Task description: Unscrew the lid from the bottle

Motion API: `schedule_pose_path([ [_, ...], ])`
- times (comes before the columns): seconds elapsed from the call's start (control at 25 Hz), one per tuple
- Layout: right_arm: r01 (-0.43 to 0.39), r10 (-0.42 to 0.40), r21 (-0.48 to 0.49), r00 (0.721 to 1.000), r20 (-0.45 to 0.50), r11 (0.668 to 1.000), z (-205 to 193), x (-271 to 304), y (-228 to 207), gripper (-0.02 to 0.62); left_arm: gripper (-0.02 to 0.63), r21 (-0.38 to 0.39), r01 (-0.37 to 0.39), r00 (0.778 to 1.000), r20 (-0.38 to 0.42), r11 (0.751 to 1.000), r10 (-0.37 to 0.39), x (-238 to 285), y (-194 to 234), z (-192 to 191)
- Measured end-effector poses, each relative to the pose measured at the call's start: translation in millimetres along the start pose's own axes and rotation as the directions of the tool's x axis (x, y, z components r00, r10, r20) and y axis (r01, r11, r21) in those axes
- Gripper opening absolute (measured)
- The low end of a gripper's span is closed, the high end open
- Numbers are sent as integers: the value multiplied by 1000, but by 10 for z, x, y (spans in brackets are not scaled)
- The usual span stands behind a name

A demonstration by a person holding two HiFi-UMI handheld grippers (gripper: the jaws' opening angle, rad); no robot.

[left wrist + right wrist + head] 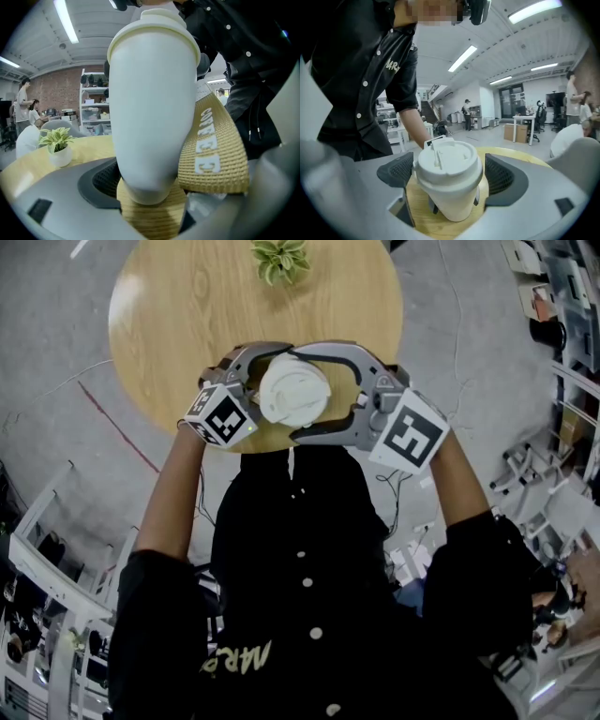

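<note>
Left claw (251,371) is clamped round the base of the white bottle (154,103), holding it up over the near edge of the round tabletop (187,315). Right claw (449,176) has the lid (447,161) gripped from both sides.

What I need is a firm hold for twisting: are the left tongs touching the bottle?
Touching. The left gripper view shows the dark pad of the left tongs pressed against the base of the bottle, with no gap.
</note>
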State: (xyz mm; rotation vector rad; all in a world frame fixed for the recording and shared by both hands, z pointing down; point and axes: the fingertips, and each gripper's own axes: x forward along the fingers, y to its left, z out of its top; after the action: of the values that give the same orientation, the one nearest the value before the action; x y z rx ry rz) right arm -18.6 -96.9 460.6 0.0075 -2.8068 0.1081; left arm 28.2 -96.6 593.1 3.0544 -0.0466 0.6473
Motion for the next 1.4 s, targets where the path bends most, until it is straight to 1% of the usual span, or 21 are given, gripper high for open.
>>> schedule_pose_path([
  [0.08,118,-119,53,993,11,992,-21,-55,-12,503,359,-2,1,1000,1,1000,-1,3,-4,-1],
  [0.12,191,-193,78,981,21,978,-14,-76,-24,503,359,-2,3,1000,1,1000,-3,3,-6,0],
  [0.2,338,-344,111,938,49,935,36,-80,-67,506,359,0,5,1000,2,1000,-5,-4,-9,4],
  [0.24,393,-402,122,914,61,911,63,-63,-85,508,359,1,5,1000,2,1000,-5,-7,-9,7],
  [0.32,461,-473,131,878,78,878,94,-13,-115,508,359,2,3,1000,2,1000,-3,-9,-10,13],
  [0.4,496,-508,127,858,81,859,81,33,-155,506,359,2,2,1000,2,1000,-2,0,-10,13],
  [0.44,506,-517,124,853,74,853,57,53,-177,493,359,1,2,1000,3,1000,-2,3,-6,10],
  [0.48,512,-521,120,851,68,851,36,66,-195,468,359,1,2,1000,3,1000,-2,4,-2,7],
  [0.52,509,-518,114,853,64,853,24,74,-202,469,359,0,1,1000,2,1000,-1,5,1,3],
  [0.56,496,-504,103,861,64,862,21,79,-196,468,359,-1,1,1000,1,1000,-1,5,0,1],
  [0.6,467,-472,83,879,67,881,24,84,-177,468,359,1,2,1000,0,1000,-2,5,-4,1],
  [0.64,415,-417,49,906,68,909,28,90,-146,466,359,4,4,1000,-1,1000,-4,7,-8,3],
  [0.72,265,-263,-25,963,61,964,23,89,-85,466,359,12,11,1000,-1,1000,-11,18,-10,12],
  [0.76,198,-195,-39,979,55,979,12,79,-74,468,359,10,12,1000,1,1000,-12,22,-6,18],
  [0.8,153,-151,-35,987,49,988,2,70,-75,468,359,4,12,1000,5,1000,-12,24,-1,23],
  [0.88,119,-118,-18,992,33,993,-19,70,-73,468,359,-6,8,1000,7,1000,-8,20,1,26],
  [1.04,142,-141,-38,990,23,989,-11,103,-47,468,359,6,10,1000,-7,1000,-10,7,0,14],
  [1.12,162,-160,-62,986,48,985,82,90,-50,466,359,8,14,1000,-7,1000,-14,13,-4,15],
  [1.24,179,-174,-58,981,86,982,166,85,-83,466,359,7,12,1000,-3,1000,-12,14,6,-1],
  [1.32,177,-173,-38,981,93,983,199,59,-85,466,359,5,13,1000,-7,1000,-13,14,2,-5],
  [1.4,193,-192,2,974,120,981,313,-30,-108,466,359,-2,12,1000,-25,1000,-12,18,5,-27],
])
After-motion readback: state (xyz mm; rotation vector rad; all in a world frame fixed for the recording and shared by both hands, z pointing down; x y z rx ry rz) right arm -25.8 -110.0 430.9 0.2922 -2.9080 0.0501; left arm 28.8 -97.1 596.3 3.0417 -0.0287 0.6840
